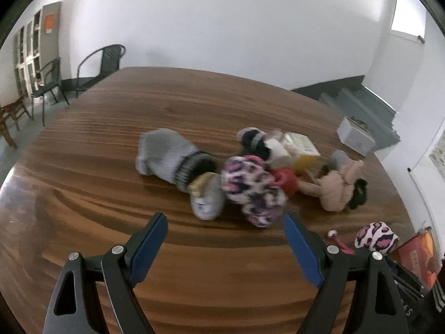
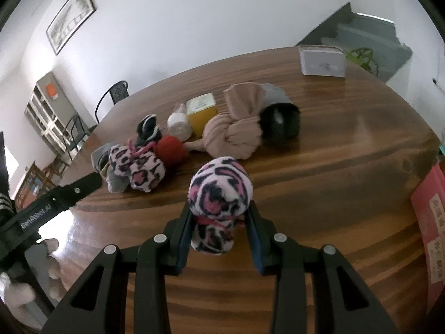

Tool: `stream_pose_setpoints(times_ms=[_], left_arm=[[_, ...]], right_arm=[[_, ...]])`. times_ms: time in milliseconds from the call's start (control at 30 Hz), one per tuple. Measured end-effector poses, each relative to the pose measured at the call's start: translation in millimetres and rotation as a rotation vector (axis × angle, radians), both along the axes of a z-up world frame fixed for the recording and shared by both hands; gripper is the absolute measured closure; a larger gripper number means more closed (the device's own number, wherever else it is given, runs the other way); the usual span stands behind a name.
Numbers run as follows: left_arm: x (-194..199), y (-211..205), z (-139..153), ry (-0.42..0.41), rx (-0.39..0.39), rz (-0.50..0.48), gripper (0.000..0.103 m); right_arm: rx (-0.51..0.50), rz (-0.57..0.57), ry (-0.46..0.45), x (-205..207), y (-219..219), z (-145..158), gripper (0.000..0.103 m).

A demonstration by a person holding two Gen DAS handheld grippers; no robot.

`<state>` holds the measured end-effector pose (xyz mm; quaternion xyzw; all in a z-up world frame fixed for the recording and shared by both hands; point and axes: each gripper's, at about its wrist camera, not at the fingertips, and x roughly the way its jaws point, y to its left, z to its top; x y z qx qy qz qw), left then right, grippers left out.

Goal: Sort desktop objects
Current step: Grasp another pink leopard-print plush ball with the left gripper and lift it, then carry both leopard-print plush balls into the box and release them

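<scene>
I'm gripping a leopard sock roll [image 2: 219, 194] in the right gripper [image 2: 219, 222]; the left gripper [image 1: 225, 232] is gaping wide; only the right view is showing the white box [image 2: 322, 61] at 1 o'clock.

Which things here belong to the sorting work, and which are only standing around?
For the job:
pink leopard sock bundle in the right gripper
second leopard bundle
grey sock
beige knotted cloth
red ball
yellow box
left gripper, open

Lying about:
black chair
framed picture
</scene>
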<state>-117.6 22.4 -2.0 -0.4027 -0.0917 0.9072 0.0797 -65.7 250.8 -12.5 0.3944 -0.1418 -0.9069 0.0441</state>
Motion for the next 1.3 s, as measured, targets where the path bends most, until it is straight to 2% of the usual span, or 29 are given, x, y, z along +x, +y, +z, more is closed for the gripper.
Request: stream_pose_setpoints(times_ms=[200, 733, 800, 833, 867, 1000, 1300], left_arm=[[-11, 28, -9, -0.049, 0.024, -0.008, 0.016], [-55, 21, -41, -0.113, 0.065, 0.201, 0.016], [-55, 22, -41, -0.098, 0.043, 0.179, 0.036], [-55, 23, -41, -0.096, 0.043, 0.161, 0.054], [-55, 24, -40, -0.099, 0.052, 0.141, 0.061], [-46, 26, -36, -0.091, 0.017, 0.118, 0.064], [-2, 13, -27, -0.075, 0.014, 0.079, 0.064]], right_arm=[[-0.032, -0.035, -0.017, 4, 16, -1, 0.064], [-0.018, -0.021, -0.027, 6, 15, -5, 0.064], [-0.013, -0.020, -0.025, 6, 14, -5, 0.064], [-0.012, -0.020, -0.024, 6, 14, -5, 0.064], [-0.011, -0.021, -0.024, 6, 14, -5, 0.064], [-0.008, -0.029, -0.020, 6, 15, -5, 0.064], [-0.023, -0.027, 0.032, 11, 17, 4, 0.064]])
